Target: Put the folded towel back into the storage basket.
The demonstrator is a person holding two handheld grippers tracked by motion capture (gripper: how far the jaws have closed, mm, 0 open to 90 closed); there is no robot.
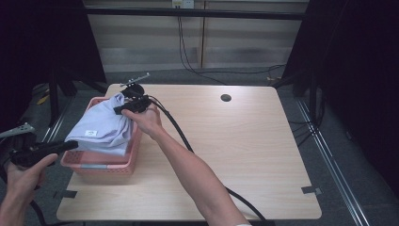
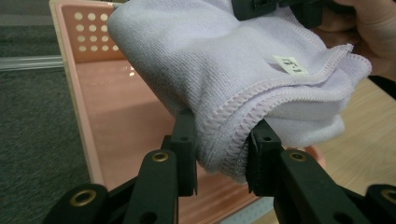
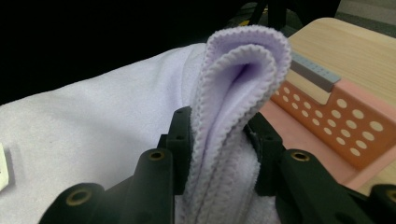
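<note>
A folded pale lilac towel (image 1: 102, 126) with a small white label (image 1: 91, 133) hangs over a pink perforated basket (image 1: 106, 168) at the table's left side. My left gripper (image 1: 70, 145) is shut on the towel's near left corner; in the left gripper view the stitched hem (image 2: 224, 140) sits pinched between the jaws of that gripper (image 2: 220, 161). My right gripper (image 1: 123, 106) is shut on the far corner, where the folded edge (image 3: 233, 93) rises between the black jaws of my right gripper (image 3: 223, 154). The towel is stretched between both grippers above the basket's inside (image 2: 126, 116).
The light wooden table (image 1: 235, 155) has a round cable hole (image 1: 226, 98) near its far edge. A thick black cable (image 1: 181, 136) trails from the right gripper across the table. Dark floor and a stand lie to the left of the basket.
</note>
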